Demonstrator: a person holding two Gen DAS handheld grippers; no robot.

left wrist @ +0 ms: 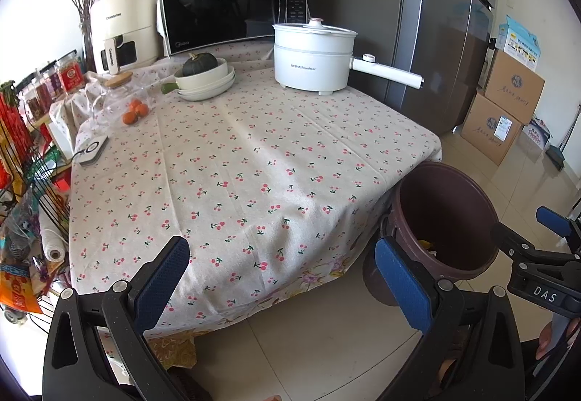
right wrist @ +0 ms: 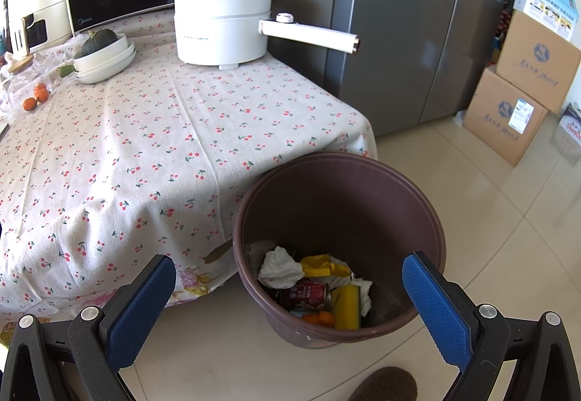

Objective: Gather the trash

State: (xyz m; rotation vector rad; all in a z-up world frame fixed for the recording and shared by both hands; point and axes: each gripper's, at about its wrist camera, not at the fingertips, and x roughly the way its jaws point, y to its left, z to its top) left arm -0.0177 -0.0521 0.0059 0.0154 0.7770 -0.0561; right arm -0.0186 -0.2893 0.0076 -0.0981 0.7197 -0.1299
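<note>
- Nearest, the right gripper [right wrist: 288,303] hangs with its blue pads spread wide and nothing between them; the gap frames the mouth of the brown bin [right wrist: 417,194], which sits straight ahead at 12 o'clock and slightly below.
- Inside that bin, at the bottom, lie a crumpled tissue [right wrist: 279,266], a yellow wrapper [right wrist: 319,264], a red can [right wrist: 308,295] on its side with its long axis running 9-to-3, a yellow sponge [right wrist: 345,306] standing roughly 12-to-6, and a bit of orange peel [right wrist: 319,318].
- Beside it, the left gripper [left wrist: 283,283] is likewise spread and empty, aimed at the cherry-print tablecloth [left wrist: 236,165]; from this gripper the bin lies at about 2 o'clock, so the right one is clearly the nearer to it.
- Further out, the cloth's open middle shows no loose litter that I can make out; the task looks close to finished, judging by the filled bin.
- At the far edge, from the left view, stand oranges [left wrist: 135,112] at 10 o'clock, a squash in stacked dishes [left wrist: 205,77] at 11, and a white electric pot [left wrist: 312,56] at 12, its handle pointing toward 3.
- If anything remains, it would lie ahead on the table, for either hand to reach.
</note>
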